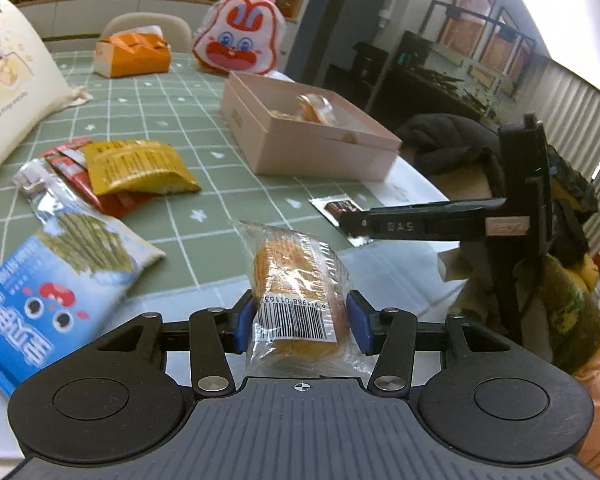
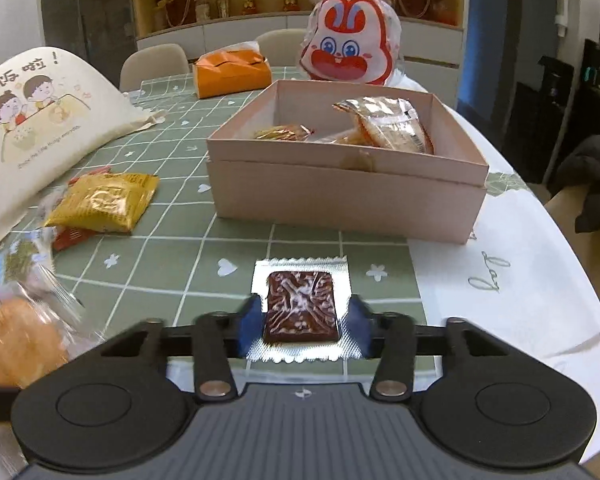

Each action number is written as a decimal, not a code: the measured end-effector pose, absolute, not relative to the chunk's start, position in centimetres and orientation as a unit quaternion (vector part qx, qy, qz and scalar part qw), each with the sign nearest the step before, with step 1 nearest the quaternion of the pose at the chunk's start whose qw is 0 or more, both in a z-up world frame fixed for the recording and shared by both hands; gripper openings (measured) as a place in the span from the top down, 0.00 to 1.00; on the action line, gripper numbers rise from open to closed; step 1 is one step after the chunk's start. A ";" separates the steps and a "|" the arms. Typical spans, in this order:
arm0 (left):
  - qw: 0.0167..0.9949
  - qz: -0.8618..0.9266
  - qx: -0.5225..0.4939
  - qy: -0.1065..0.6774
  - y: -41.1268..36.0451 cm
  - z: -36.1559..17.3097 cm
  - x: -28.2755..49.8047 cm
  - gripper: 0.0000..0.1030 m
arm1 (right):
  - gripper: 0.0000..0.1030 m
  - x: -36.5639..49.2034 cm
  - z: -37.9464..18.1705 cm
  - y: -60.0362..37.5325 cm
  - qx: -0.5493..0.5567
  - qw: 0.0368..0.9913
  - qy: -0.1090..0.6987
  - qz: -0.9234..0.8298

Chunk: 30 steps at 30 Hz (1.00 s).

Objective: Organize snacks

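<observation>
My left gripper (image 1: pixel 300 318) is shut on a clear-wrapped orange cake snack (image 1: pixel 296 280), held above the table's near edge. My right gripper (image 2: pixel 303 320) has its blue pads on both sides of a brown snack in a silver packet (image 2: pixel 300 304) lying on the green tablecloth; the pads touch the packet's edges. The pink box (image 2: pixel 340 188) stands beyond it with several wrapped snacks (image 2: pixel 384 126) inside. The box also shows in the left wrist view (image 1: pixel 312 140), with the right gripper's body (image 1: pixel 440 224) in front of it.
A yellow packet (image 1: pixel 140 168) over red packets (image 1: pixel 72 160), and a blue seaweed-snack bag (image 1: pixel 52 280), lie left. A cream cartoon bag (image 2: pixel 40 120), an orange tissue pack (image 2: pixel 232 74) and a rabbit-face bag (image 2: pixel 350 44) stand behind. The table's white edge (image 2: pixel 520 280) curves right.
</observation>
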<state>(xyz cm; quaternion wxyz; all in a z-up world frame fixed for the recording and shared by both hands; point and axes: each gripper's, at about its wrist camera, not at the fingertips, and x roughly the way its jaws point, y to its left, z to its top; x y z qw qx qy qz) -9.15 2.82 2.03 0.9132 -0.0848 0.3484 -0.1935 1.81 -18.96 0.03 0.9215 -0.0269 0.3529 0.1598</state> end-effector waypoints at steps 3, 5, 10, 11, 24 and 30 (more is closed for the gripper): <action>0.913 -0.200 -0.083 0.346 2.4 2.2 -9.5 0.48 | 0.63 0.1 0.7 -20.4 -0.010 0.916 0.359 0.179; 0.912 -0.206 -0.085 0.343 2.1 2.7 -9.5 0.48 | 0.63 -1.3 1.4 -21.3 -0.013 0.919 0.354 0.176; 0.922 -0.234 -0.097 0.292 1.8 7.7 -7.8 0.48 | 0.63 -4.0 6.5 -24.3 -0.001 0.934 0.304 0.185; 0.928 -0.235 -0.098 0.272 1.8 9.5 -6.7 0.48 | 0.63 -4.1 8.1 -24.8 0.006 0.938 0.290 0.189; 0.917 -0.246 -0.167 0.266 -0.8 16.4 16.7 0.48 | 0.63 9.5 17.3 -25.5 0.031 0.948 0.254 0.189; 0.887 -0.206 -0.187 0.370 -0.5 8.4 23.3 0.48 | 0.28 14.1 11.5 -23.8 0.006 0.940 0.310 0.142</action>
